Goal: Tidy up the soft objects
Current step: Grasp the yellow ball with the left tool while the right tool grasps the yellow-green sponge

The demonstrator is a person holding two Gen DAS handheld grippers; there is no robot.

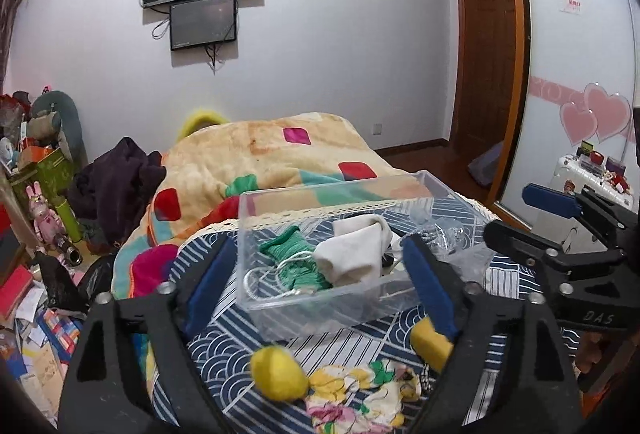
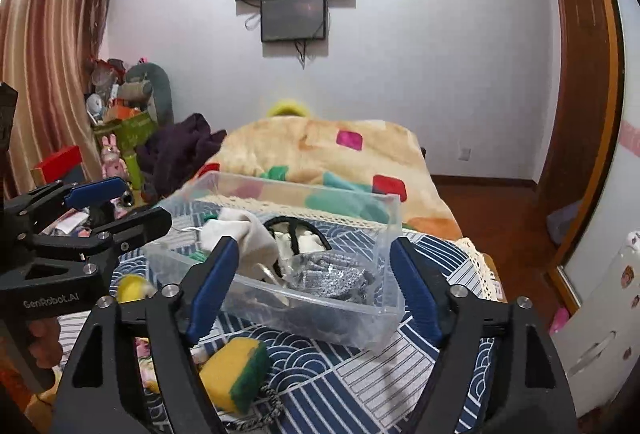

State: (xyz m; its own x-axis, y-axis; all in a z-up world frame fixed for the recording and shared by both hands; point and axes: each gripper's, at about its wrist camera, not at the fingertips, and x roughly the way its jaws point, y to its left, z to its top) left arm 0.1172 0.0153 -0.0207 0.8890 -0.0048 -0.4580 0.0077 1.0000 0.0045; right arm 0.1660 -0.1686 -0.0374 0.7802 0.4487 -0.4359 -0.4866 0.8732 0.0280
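Note:
A clear plastic box point(image 1: 280, 308) stands on the blue patterned cloth point(image 1: 340, 350). It holds a white sock point(image 1: 356, 254), a green knitted piece point(image 1: 292, 254) and a grey item in a clear bag point(image 2: 332, 274). My left gripper point(image 1: 316, 254) is open and empty, hovering before the box. My right gripper point(image 2: 314, 254) is open and empty, its fingers either side of the box point(image 2: 384, 314). A yellow felt ball point(image 1: 278, 374), a yellow-green sponge point(image 2: 236, 370) and a floral cloth point(image 1: 360, 398) lie on the cloth in front of the box.
A colourful blanket point(image 1: 260, 158) covers the bed behind the box. Dark clothes point(image 1: 112, 186) and cluttered boxes and toys point(image 1: 44, 162) lie at left. A door point(image 1: 484, 54) and a wardrobe with hearts point(image 1: 580, 74) are at right.

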